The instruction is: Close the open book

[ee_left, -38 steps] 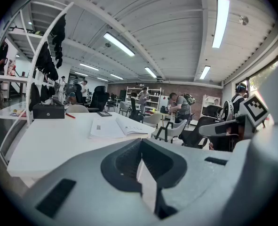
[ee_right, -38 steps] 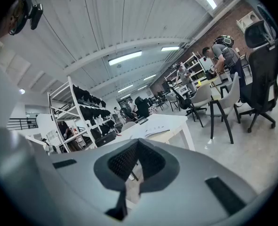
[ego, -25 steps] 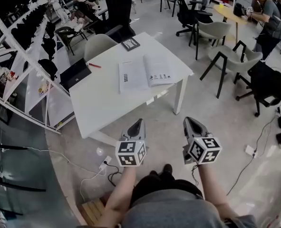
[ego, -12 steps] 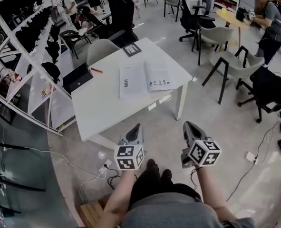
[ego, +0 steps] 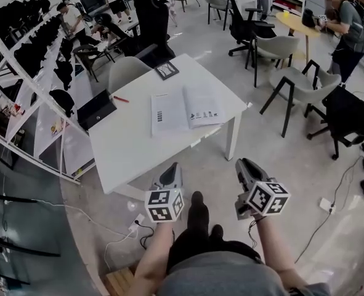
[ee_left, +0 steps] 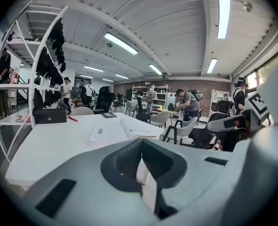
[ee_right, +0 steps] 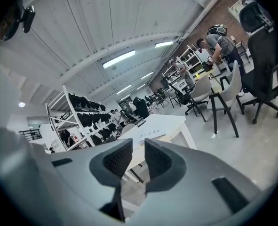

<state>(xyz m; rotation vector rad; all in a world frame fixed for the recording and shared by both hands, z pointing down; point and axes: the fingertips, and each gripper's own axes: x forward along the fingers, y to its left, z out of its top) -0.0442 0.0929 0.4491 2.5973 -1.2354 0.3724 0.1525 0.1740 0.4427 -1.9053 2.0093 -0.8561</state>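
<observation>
The open book [ego: 185,108] lies flat on the white table [ego: 129,143], its pages spread left and right; it also shows in the left gripper view [ee_left: 122,131] and, small, in the right gripper view [ee_right: 150,134]. Both grippers hang in the air over the floor, short of the table's near edge and well apart from the book. My left gripper [ego: 174,167] points at the table, and its jaws [ee_left: 141,141] meet at the tips with nothing in them. My right gripper [ego: 242,164] is to the right of the table's corner; its jaws [ee_right: 139,142] are opening, with nothing in the narrow gap between them.
On the table's far side lie a black case [ego: 97,108], a red pen [ego: 121,98] and a dark framed tablet [ego: 167,71]. A grey chair [ego: 127,73] stands behind the table and more chairs [ego: 295,82] at the right. Shelving [ego: 28,60] runs along the left. A cable and socket [ego: 135,217] lie on the floor.
The person has stepped forward, one foot now ahead between the grippers. Both grippers have come a little closer to the table's near edge. The book has not moved.
</observation>
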